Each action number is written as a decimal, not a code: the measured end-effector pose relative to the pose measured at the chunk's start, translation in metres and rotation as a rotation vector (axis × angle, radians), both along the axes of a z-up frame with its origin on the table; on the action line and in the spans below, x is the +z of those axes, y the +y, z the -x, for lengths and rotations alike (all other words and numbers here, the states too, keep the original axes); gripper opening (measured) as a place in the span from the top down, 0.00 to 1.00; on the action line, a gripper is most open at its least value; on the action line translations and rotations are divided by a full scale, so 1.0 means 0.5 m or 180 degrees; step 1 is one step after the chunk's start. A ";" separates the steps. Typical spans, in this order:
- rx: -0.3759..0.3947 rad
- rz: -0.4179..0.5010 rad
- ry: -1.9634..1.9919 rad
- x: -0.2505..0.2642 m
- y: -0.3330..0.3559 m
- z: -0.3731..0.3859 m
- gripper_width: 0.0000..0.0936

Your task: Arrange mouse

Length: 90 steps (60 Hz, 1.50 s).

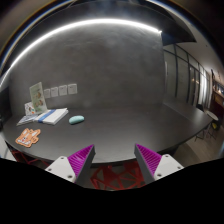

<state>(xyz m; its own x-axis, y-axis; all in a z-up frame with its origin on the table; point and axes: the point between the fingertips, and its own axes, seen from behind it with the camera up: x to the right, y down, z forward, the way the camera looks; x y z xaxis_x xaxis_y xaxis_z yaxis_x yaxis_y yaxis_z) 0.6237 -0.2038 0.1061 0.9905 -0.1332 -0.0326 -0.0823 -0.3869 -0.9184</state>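
A pale blue-green mouse (77,120) lies on the dark table (130,135), far beyond my fingers and to their left, next to an open book. My gripper (113,160) is open with nothing between its magenta pads (82,156). It is held near the table's front edge, well short of the mouse. A red patterned thing (112,176) shows low between the fingers.
An open book (43,116) lies left of the mouse, with a standing card (37,96) behind it and an orange patterned item (28,137) in front. Papers (60,90) hang on the grey wall. Windows or glass panels (185,75) stand to the right.
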 end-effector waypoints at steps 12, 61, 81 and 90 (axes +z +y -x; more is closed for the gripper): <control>0.0220 -0.0065 0.0031 -0.003 0.042 0.063 0.11; 0.0627 0.0788 0.0017 -0.239 0.668 0.451 0.11; 0.0161 0.0817 0.0080 -0.239 0.822 0.442 0.12; -0.0025 0.0778 0.0091 -0.240 0.847 0.438 0.36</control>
<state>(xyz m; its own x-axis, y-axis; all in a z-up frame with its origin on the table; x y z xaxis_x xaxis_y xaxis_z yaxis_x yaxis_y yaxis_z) 0.4046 0.2195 -0.0139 0.9886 -0.1482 -0.0265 -0.1107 -0.5966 -0.7949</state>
